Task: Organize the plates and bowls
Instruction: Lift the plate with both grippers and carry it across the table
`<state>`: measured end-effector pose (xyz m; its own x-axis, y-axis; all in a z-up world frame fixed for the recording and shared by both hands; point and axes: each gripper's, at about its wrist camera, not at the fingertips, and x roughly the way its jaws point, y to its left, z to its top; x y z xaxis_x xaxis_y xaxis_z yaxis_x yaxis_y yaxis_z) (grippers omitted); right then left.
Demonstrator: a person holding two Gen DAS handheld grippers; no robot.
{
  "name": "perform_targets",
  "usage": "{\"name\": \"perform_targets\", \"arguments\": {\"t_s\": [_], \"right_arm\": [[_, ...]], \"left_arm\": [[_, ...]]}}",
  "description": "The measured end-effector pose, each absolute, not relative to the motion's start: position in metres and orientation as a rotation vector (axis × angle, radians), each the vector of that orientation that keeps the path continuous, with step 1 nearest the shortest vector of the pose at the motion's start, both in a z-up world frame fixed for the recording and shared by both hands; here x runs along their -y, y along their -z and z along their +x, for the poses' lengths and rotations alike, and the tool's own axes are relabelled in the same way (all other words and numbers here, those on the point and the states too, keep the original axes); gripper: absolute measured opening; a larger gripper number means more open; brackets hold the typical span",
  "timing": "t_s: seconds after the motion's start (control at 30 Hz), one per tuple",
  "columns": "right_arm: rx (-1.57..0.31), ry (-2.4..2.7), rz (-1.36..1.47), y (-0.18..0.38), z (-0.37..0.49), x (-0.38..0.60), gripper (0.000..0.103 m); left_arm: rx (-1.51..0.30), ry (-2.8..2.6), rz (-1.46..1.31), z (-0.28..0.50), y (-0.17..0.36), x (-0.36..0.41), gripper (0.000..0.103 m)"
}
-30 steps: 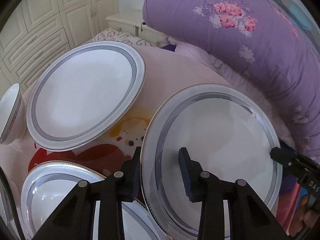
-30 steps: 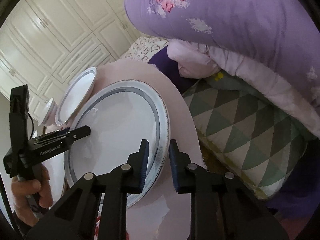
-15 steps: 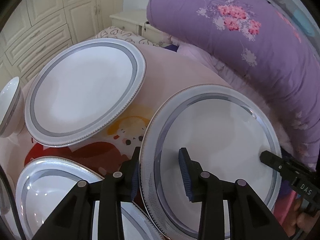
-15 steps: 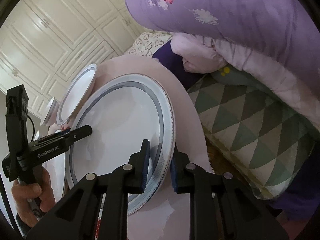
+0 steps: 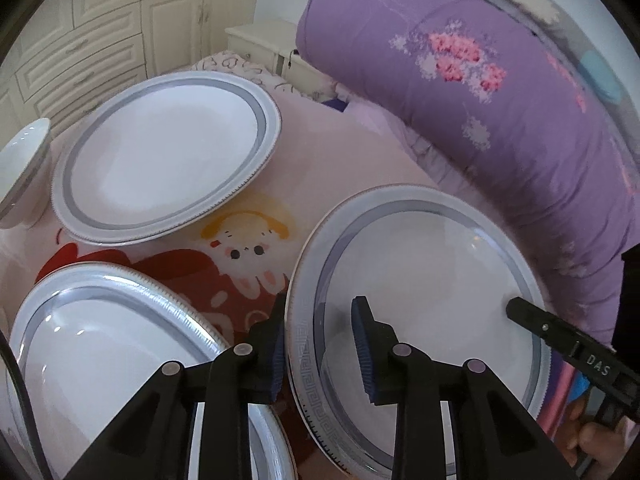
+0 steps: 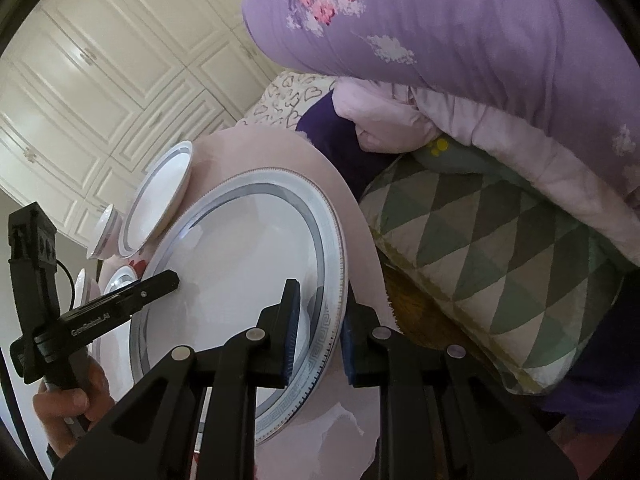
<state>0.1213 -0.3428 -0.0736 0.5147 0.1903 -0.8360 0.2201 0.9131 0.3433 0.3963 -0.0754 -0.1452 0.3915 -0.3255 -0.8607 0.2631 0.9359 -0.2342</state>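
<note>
With big plate between both tongs: left tongs apart, straddling near-left rim; right tongs apart astride opposite rim, not clamped. Plate on worktop, right side.

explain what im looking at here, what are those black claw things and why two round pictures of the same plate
No robot here: a person holds a black two-finger gripper in each hand, and each gripper carries a fisheye camera looking along its fingers. That makes two round pictures.

In the left wrist view, the left gripper straddles the near rim of a large white plate with a grey band. In the right wrist view, the right gripper straddles the opposite rim of that plate.

On the round pink cartoon-print table also lie a second banded plate, a third at lower left, and a white bowl. A purple floral quilt is behind.
</note>
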Motion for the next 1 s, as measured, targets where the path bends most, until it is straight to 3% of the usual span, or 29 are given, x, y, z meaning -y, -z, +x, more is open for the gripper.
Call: {"name": "perform_targets", "arguments": {"t_s": [0.4, 0.73, 1.0], "right_arm": [[-1.002, -0.082, 0.401, 0.042, 0.088, 0.313, 0.018], [-1.009, -0.259, 0.322, 0.024, 0.044, 0.244, 0.019], [-1.059, -0.358, 0.257, 0.041, 0.003, 0.191, 0.019]], "left_arm": [[-1.004, 0.330, -0.130, 0.314, 0.089, 0.033, 0.026], [-0.947, 0.180, -0.215, 0.182, 0.055, -0.045, 0.026], [-0.908, 0.067, -0.246, 0.071, 0.039, -0.085, 0.026]]}}
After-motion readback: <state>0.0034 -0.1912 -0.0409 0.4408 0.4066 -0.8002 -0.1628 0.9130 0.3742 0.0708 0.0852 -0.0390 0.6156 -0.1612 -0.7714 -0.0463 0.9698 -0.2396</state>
